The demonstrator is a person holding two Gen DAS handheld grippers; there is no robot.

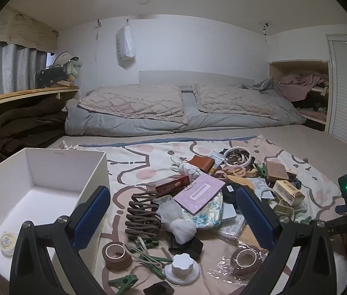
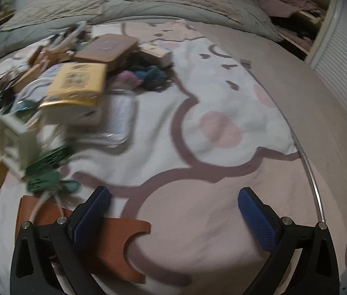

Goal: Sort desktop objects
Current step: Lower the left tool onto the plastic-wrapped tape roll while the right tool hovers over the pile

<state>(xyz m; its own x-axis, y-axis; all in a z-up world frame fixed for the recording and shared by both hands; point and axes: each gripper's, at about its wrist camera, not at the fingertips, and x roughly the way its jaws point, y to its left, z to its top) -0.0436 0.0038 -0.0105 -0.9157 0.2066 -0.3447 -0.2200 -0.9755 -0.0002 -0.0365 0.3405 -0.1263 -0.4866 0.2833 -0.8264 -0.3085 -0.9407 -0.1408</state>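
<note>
White cardboard box [image 1: 50, 172] is sitting at the left of the left wrist frame, open-topped and just beside the clutter, probably so stuff can be dropped straight in; one small round tape roll [image 1: 6, 242] is already lying in its lower left corner. Everything else is sprawling in a pile [image 1: 198, 191] across the patterned blanket [image 2: 222, 113] on the bed, so most of the sorting is looking undone.

Left gripper [image 1: 173, 218] is hovering level above the near end of the heap, fingers spread wide and gripping nothing, pointing toward the brown coil thing [image 1: 142, 217] and a purple card [image 1: 199, 193] in mid-frame. I'd guess it's lining up a pick.

Right gripper [image 2: 173, 217] is tipping downward over bare blanket at the bottom of its frame, fingers also wide apart and empty. A brown leather piece [image 2: 114, 236] is lying under its left finger, not pinched as far as I can tell. That view is smearing on the left, so the yellow box [image 2: 77, 86] is about all I can name there.
</note>
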